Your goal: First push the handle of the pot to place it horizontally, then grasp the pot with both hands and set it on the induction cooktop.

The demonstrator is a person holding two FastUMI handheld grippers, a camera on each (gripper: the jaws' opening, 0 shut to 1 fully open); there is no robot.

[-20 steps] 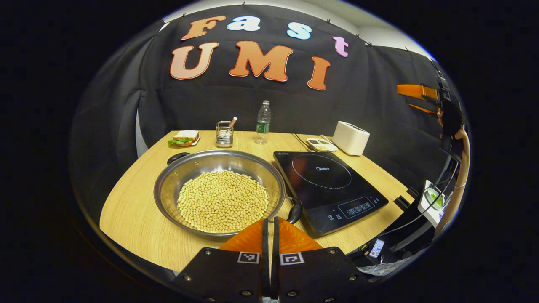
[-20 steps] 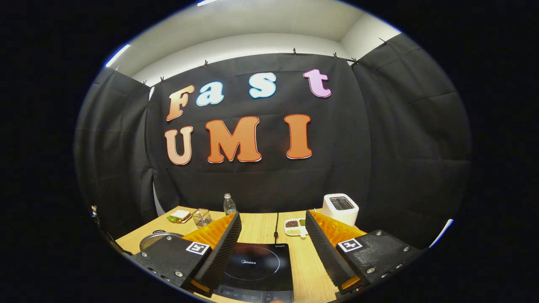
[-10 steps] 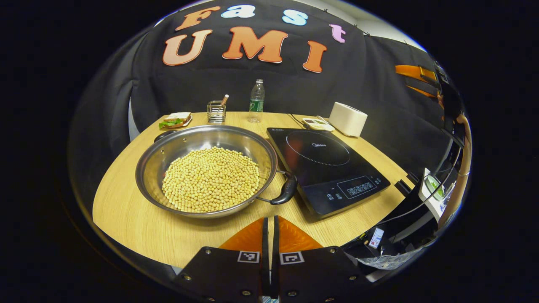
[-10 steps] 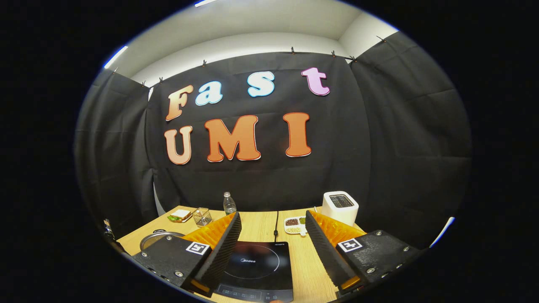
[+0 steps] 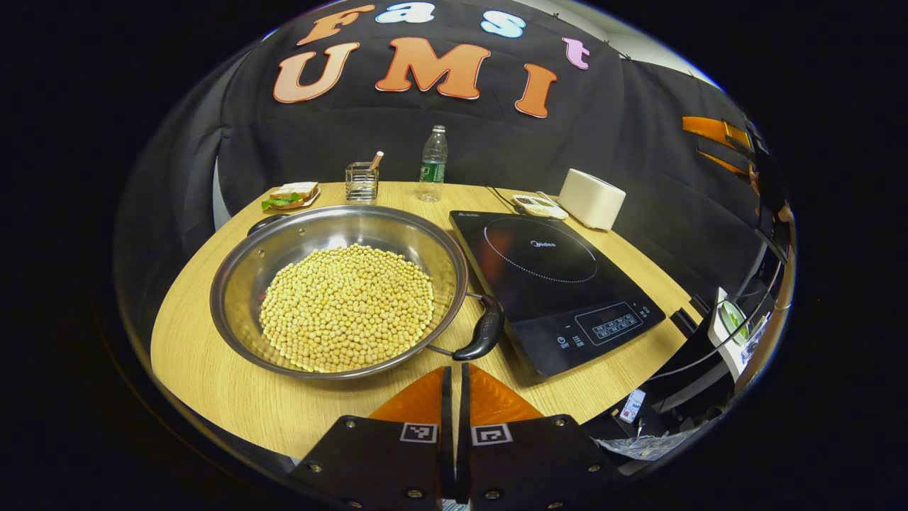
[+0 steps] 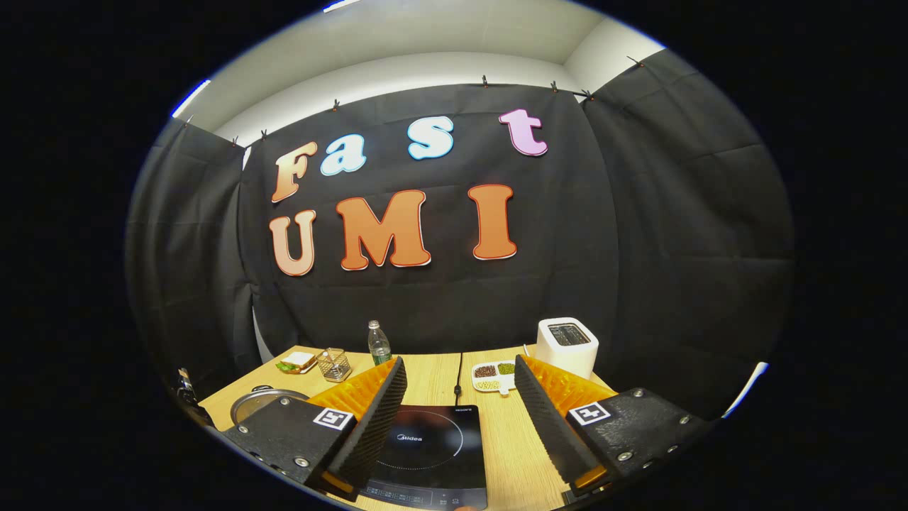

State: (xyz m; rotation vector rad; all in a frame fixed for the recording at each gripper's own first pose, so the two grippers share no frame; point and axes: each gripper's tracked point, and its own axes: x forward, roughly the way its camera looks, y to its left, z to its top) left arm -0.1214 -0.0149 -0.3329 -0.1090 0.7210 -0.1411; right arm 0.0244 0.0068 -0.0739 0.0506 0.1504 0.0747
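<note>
A wide steel pot (image 5: 241,277) heaped with yellow beans (image 5: 347,306) sits on the wooden table, left of the black induction cooktop (image 5: 553,284). Its near black handle (image 5: 484,330) points toward the cooktop's front corner; the far handle (image 5: 261,223) is at the back left. My left gripper (image 5: 454,376) is shut, empty, just in front of the pot and near that handle, apart from it. In the right gripper view my right gripper (image 6: 460,383) hangs open above the cooktop (image 6: 429,454), with the pot's rim (image 6: 257,399) at lower left.
Along the table's back stand a sandwich on a plate (image 5: 289,196), a wire holder (image 5: 360,182), a water bottle (image 5: 433,163), a small divided dish (image 5: 540,206) and a white toaster (image 5: 590,199). A cable runs behind the cooktop. Gear lies off the table's right edge.
The left gripper view has pulled back and tipped, so the near pot handle, first partly behind the fingers, now lies clear ahead. The right gripper has drifted slightly, still open.
</note>
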